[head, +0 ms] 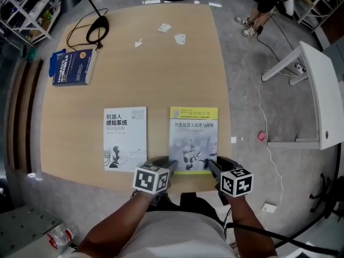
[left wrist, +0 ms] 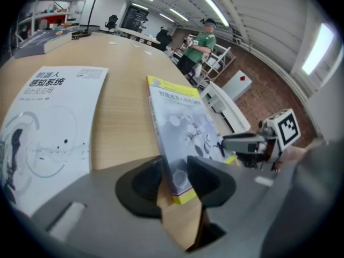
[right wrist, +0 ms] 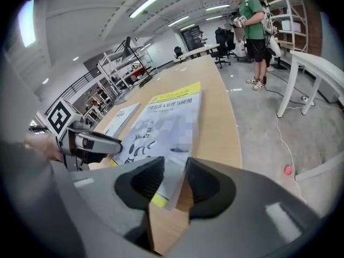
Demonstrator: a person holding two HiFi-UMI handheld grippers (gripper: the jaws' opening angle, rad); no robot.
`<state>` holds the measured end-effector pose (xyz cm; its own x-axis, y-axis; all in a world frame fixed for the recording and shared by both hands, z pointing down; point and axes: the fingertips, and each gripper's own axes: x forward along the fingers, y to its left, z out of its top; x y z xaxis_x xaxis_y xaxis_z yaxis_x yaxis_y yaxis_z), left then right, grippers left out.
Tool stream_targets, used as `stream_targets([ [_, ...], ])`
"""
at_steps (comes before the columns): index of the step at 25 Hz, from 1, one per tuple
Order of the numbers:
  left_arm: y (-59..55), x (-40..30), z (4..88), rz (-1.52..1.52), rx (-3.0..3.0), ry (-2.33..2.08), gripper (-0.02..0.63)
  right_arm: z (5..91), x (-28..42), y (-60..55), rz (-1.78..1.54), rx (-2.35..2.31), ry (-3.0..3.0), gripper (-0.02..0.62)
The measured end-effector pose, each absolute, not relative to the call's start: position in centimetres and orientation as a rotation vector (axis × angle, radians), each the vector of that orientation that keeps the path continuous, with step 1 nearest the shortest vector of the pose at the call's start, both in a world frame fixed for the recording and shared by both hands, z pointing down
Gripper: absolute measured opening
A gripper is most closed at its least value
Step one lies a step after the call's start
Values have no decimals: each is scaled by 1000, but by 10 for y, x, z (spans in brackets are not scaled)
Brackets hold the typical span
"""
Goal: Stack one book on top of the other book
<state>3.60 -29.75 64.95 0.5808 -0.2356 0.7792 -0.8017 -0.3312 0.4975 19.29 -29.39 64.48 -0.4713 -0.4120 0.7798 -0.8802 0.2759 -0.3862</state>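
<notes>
Found the left gripper (left wrist: 175, 164) with jaws apart, straddling the near left corner of the yellow-banded book (head: 193, 138). Noted bare wood of the table (head: 161, 74) between the left pad and the book's edge; right pad close against the cover, contact not resolvable. Found the right gripper (right wrist: 174, 166) likewise parted, set about the near right corner of the same book, with a sliver of table showing between that corner and the right pad. No clamp on the book at either corner. Placed both grippers at the table's near edge, marker cubes toward the person, jaws pointing forward and down along the cover. Logged the yellow-banded book flat on the table, cover up, yellow band at the end away from the jaws, near edge spanning from one gripper to the other. Logged the white book (head: 125, 138) flat just to the left of the left gripper, parted from the yellow-banded book by a strip of bare wood, outside both pairs of jaws. Logged a blue book (head: 72, 67) well beyond and to the left of the left gripper, near the table's far left corner, beside a black cable loop (head: 97, 30). Saw a person in a green top (right wrist: 248, 15) standing on the floor far beyond the right gripper.
</notes>
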Motion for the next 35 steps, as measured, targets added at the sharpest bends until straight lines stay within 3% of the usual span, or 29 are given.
stream_targets([
  [8, -297, 36, 647, 715, 1826, -866, 135, 642, 192, -294, 1109, 1131, -2003, 127],
  [12, -286, 35, 646, 713, 1803, -861, 118, 638, 198, -288, 1106, 1131, -2001, 95],
  [35, -186, 29, 647, 748, 1820, -900, 112, 635, 188, -190, 1080, 882, -2097, 89],
])
